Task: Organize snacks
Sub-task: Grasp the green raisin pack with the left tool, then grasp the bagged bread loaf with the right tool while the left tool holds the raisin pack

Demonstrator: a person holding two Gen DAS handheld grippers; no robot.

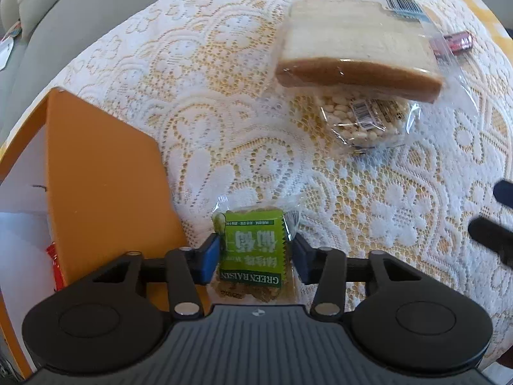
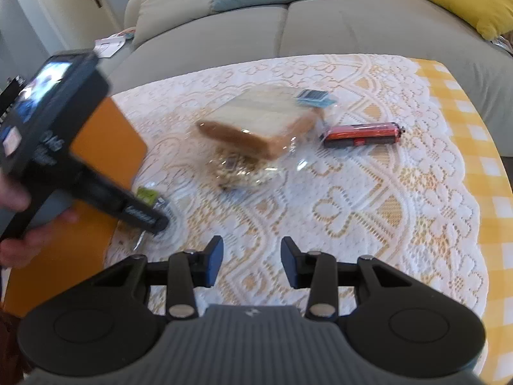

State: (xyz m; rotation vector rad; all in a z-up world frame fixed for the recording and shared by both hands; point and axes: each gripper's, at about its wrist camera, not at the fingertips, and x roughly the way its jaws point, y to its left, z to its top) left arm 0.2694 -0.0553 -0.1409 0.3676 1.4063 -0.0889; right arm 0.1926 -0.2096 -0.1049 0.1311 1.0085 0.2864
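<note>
My left gripper (image 1: 256,253) is shut on a green raisin packet (image 1: 253,253), its blue pads against both sides, just right of the orange box (image 1: 96,173). The packet shows partly in the right wrist view (image 2: 147,195) behind the left gripper's body (image 2: 141,215). A wrapped bread slice (image 1: 356,48) lies on top of a clear bag of nuts (image 1: 362,122) at mid table, also in the right wrist view (image 2: 263,122). A red sausage stick (image 2: 362,134) lies to the right of the bread. My right gripper (image 2: 251,261) is open and empty above the lace cloth.
The orange box (image 2: 105,147) is open at the table's left edge with a red packet (image 1: 53,266) inside. A white lace cloth (image 2: 368,208) covers a yellow checked tablecloth (image 2: 481,160). A grey sofa (image 2: 320,22) with cushions stands behind the table.
</note>
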